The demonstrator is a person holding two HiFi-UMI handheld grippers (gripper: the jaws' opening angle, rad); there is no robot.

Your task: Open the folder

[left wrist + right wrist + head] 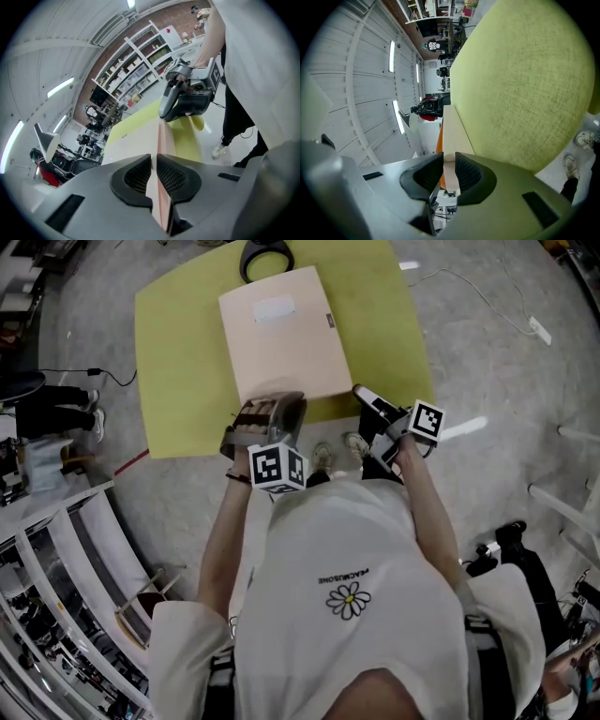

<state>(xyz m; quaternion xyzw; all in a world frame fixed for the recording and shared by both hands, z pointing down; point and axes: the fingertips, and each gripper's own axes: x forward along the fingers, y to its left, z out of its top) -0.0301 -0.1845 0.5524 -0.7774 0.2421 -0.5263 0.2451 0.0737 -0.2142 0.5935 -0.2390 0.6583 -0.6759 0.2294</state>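
Here's the folder (281,343), lying flat and closed in the upper middle of the head view, on the yellow-green table (178,362). Its near short edge sits close to the table's near edge. It's a plain pale beige rectangle, turned a little clockwise, with a white label (275,308) near its far end and a small dark tab (329,322) on its right edge. Just past its far end, at the top of the frame, sits a black ring (266,257).

Both grippers are at the near edge. The left gripper (272,399) is at the lower left corner of the folder, angled down onto it. In its own view the ribbed pads (173,176) are clenched on a thin layer: a beige face with a pinkish edge runs up out of the narrow gap toward the middle of the frame. I can't tell whether that is the cover alone or the whole folder.

The right gripper (359,390) is at the lower right corner, coming in level from the side. Its view is rolled over, with the table filling the upper right. Its pads (468,173) are clamped on the folder too: cream board fills the gap between them, with an orange strip showing along the left side of that board.
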